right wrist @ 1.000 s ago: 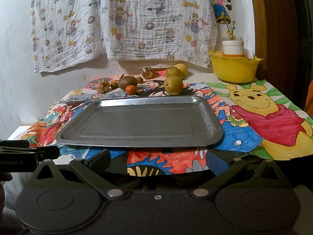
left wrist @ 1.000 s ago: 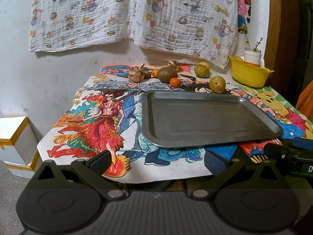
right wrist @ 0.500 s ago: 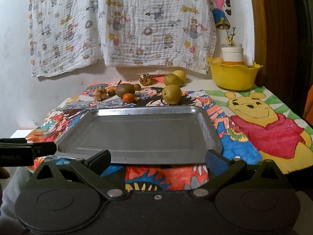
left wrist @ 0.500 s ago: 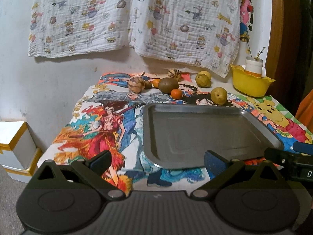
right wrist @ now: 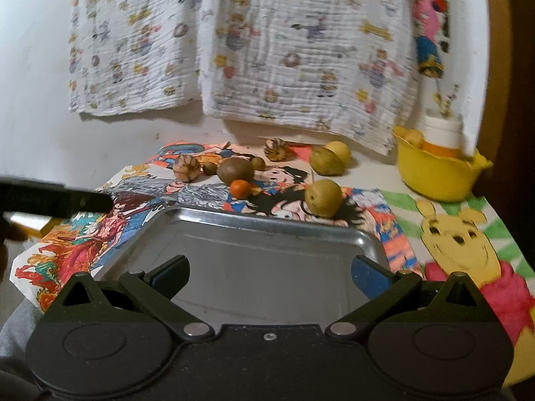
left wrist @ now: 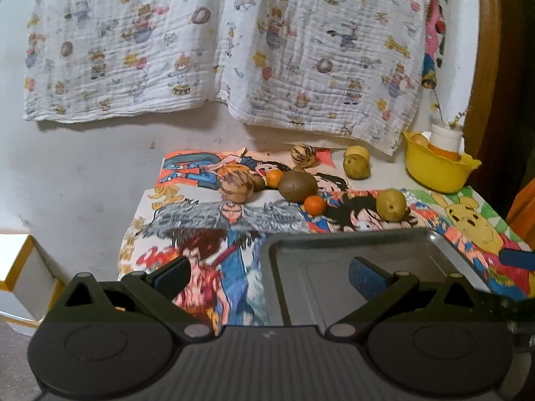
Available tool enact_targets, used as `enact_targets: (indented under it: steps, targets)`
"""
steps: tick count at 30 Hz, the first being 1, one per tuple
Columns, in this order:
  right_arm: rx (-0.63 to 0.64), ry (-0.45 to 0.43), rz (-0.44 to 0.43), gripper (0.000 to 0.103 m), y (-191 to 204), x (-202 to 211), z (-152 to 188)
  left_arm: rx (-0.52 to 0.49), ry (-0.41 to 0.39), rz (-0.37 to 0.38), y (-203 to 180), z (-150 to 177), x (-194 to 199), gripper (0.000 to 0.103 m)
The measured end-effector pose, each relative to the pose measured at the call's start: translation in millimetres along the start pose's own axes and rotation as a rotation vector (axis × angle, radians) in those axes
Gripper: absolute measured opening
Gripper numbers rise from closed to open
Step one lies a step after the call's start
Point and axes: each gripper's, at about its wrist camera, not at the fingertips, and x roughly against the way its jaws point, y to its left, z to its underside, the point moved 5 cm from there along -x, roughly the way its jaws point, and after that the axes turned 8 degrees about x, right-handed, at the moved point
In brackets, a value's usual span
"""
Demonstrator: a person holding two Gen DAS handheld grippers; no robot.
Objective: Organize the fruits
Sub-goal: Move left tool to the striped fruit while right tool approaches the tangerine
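Fruits [right wrist: 323, 198] all sit loose behind the empty tray [right wrist: 267, 254]; both grippers [left wrist: 269, 275] [right wrist: 270, 275] spread wide, holding nothing. Best grab the nearest pear squarely.

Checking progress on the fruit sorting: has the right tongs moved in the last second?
Yes. The right tongs has moved forward over the metal tray, toward the fruit; the green pear looks nearer than before.

Nothing here can be read with any certainty. The cartoon poster [left wrist: 214, 214] on the table carries yellow characters along its left edge, just left of the grey winged drawing, but they are too blurred to make out. The printed cloth [right wrist: 301, 50] hanging behind shows only pictures, no words.
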Motion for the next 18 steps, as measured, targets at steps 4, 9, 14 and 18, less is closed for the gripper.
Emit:
enact_targets:
  steps: [4,9,14,18]
  targets:
    - [0.048,0.018,-0.032,0.103,1.2,-19.5,-18.2,-0.006,0.016,-0.016,10.7,-19.9,-24.2,0.103]
    - [0.05,0.019,-0.092,0.103,3.4,-52.2,-46.1,-0.029,0.042,-0.029,20.6,-42.1,-58.4,0.103]
    - [0.024,0.015,-0.107,0.103,6.3,-94.8,-69.1,-0.049,0.061,-0.031,27.7,-61.3,-96.0,0.103]
    - [-0.011,0.02,-0.142,0.103,6.6,-127.1,-83.3,-0.053,0.09,-0.013,34.5,-74.6,-126.1,0.103]
